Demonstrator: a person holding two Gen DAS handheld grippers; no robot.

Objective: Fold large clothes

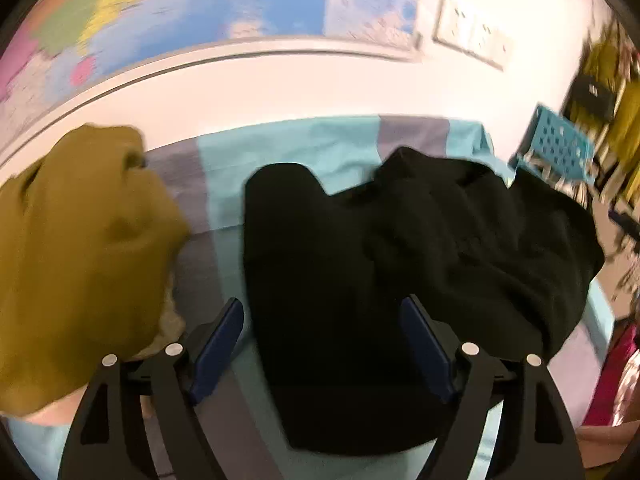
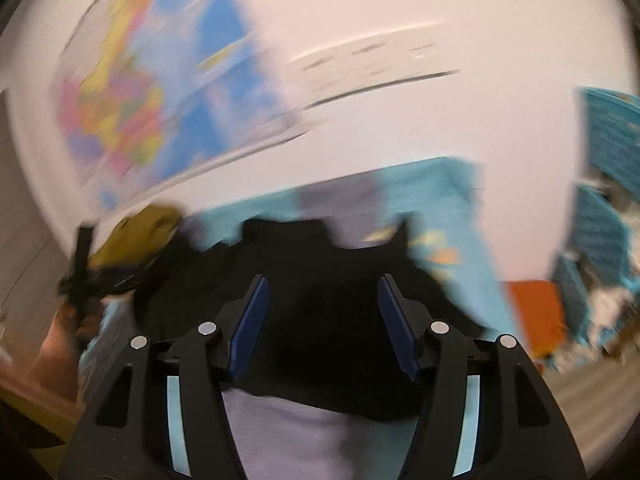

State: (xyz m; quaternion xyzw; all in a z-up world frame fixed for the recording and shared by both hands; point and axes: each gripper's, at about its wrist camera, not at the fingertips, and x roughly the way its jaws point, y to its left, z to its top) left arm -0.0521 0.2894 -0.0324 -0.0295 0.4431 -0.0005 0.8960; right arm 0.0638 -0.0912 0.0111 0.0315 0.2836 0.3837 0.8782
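A black garment point(image 1: 360, 280) lies crumpled on a surface covered with a light-blue and lilac striped sheet point(image 1: 348, 144). My left gripper point(image 1: 322, 308) hangs open just above its near part, and nothing is pinched between the blue pads point(image 1: 218, 344). The right wrist view is blurred. There my right gripper point(image 2: 324, 280) is also open over the same black garment point(image 2: 320, 320), with its pads point(image 2: 248, 328) apart from the cloth. An olive-yellow garment point(image 1: 80, 248) is bunched at the left, and in the right wrist view this olive garment point(image 2: 140, 236) sits at the far left.
A turquoise perforated basket point(image 1: 556, 144) stands past the sheet's far right corner. A coloured world map point(image 1: 180, 12) hangs on the white wall behind. Pink cloth point(image 1: 616, 376) shows at the right edge. An orange object point(image 2: 536, 312) and turquoise crates point(image 2: 608, 140) are at the right.
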